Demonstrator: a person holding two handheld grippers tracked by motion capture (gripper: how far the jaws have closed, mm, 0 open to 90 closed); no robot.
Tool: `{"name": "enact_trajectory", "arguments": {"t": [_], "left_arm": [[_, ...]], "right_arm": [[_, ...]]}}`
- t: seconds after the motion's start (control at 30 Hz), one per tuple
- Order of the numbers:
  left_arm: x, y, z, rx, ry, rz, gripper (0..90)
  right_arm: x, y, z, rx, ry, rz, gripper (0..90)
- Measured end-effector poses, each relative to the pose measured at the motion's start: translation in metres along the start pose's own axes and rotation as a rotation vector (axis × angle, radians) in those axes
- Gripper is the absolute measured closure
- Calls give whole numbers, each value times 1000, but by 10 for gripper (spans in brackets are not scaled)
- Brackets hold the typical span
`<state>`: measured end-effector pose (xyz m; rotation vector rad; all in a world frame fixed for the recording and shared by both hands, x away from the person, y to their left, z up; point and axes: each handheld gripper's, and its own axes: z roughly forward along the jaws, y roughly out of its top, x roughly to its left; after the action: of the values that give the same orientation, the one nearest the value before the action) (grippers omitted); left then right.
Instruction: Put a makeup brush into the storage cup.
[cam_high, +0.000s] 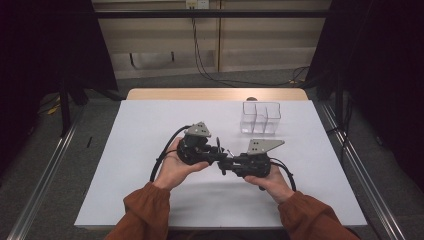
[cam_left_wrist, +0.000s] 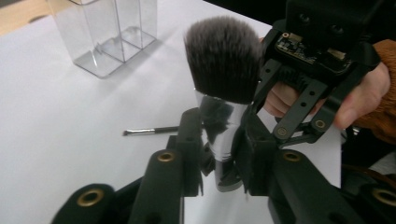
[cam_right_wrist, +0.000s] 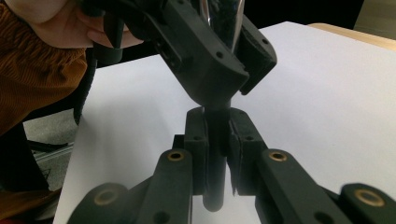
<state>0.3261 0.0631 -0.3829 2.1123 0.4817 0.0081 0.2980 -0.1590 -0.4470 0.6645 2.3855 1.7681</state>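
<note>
Powder brush (cam_left_wrist: 224, 60), with its dark, grey-tipped bristle head and shiny silver ferrule, is held above the middle of the white table (cam_high: 150, 130), between the two grippers that meet there. Largest around it is the table itself, a white sheet over a wooden top. At about 1 o'clock from the grippers stands a clear plastic organizer (cam_high: 260, 118) with upright compartments, well apart from them. The left gripper (cam_left_wrist: 219, 140) is clamped on the silver ferrule just below the bristles, one jaw on each side. The right gripper (cam_right_wrist: 215, 140) is clamped on the brush's dark handle, with its jaws pressed against it from both sides; in the right gripper view the left gripper's jaws sit directly above, at 12 o'clock. In the left gripper view, a small thin brush (cam_left_wrist: 152, 131) lies flat on the table at about 9 o'clock from the ferrule, apart from everything else.
</note>
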Motion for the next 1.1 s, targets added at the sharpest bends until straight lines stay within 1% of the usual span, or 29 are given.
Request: {"name": "enact_trajectory", "arguments": {"t": [0.07, 0.13, 0.2, 0.23, 0.3, 0.37, 0.4, 0.47, 0.53, 0.6, 0.63, 0.67, 0.7, 0.77, 0.8, 0.83, 0.9, 0.93, 1.03, 1.07, 1.1], "left_arm": [[0, 0, 0, 0, 11, 10, 675], [-1, -1, 1, -10, 16, 5, 636], [-1, -2, 0, -16, 29, 5, 587], [-1, -2, 0, -27, 26, 4, 559], [0, -3, 0, -32, 47, 0, 497], [1, -5, -2, -45, 49, -1, 462], [1, -6, -3, -49, 61, -5, 442], [1, -8, -5, -63, 78, 10, 414], [0, -10, -8, -81, 109, -3, 396], [-1, -12, -10, -97, 126, 4, 359], [-1, -13, -11, -108, 145, 7, 344], [-1, -14, -12, -115, 153, 6, 306], [0, -15, -13, -120, 150, -2, 277], [1, -17, -16, -125, 165, -9, 242], [2, -19, -17, -128, 148, -22, 245], [3, -22, -19, -130, 144, -32, 254], [4, -25, -21, -127, 166, -33, 235], [6, -28, -23, -131, 170, -43, 215], [9, -33, -28, -137, 194, -53, 157], [9, -35, -30, -137, 196, -63, 149], [10, -37, -32, -135, 189, -66, 149]], "right_arm": [[0, 1, -1, -5, -1, -1, 804], [0, 1, -3, -9, -4, 1, 804], [-1, 1, -4, -9, -8, 0, 804], [-1, 1, -4, -9, -8, 0, 804], [-1, 1, -5, -7, -12, 1, 804], [-2, 1, -5, -9, -15, 5, 804], [-2, 1, -5, -8, -16, 4, 804], [-3, 1, -6, -9, -19, 9, 804], [-4, 1, -7, -9, -25, 11, 804], [-5, 1, -7, -8, -26, 16, 804], [-5, 1, -7, -8, -26, 19, 804], [-5, 0, -7, -10, -24, 21, 804], [-5, 0, -8, -10, -24, 22, 804], [-4, 0, -8, -11, -28, 22, 804], [-4, 0, -9, -11, -29, 20, 804], [-4, 1, -10, -12, -32, 19, 804], [-5, 1, -12, -14, -37, 22, 804], [-5, 0, -12, -14, -40, 22, 804], [-6, 0, -15, -14, -46, 19, 804], [-6, 0, -15, -15, -48, 20, 804], [-6, 0, -16, -16, -51, 21, 804]]}}
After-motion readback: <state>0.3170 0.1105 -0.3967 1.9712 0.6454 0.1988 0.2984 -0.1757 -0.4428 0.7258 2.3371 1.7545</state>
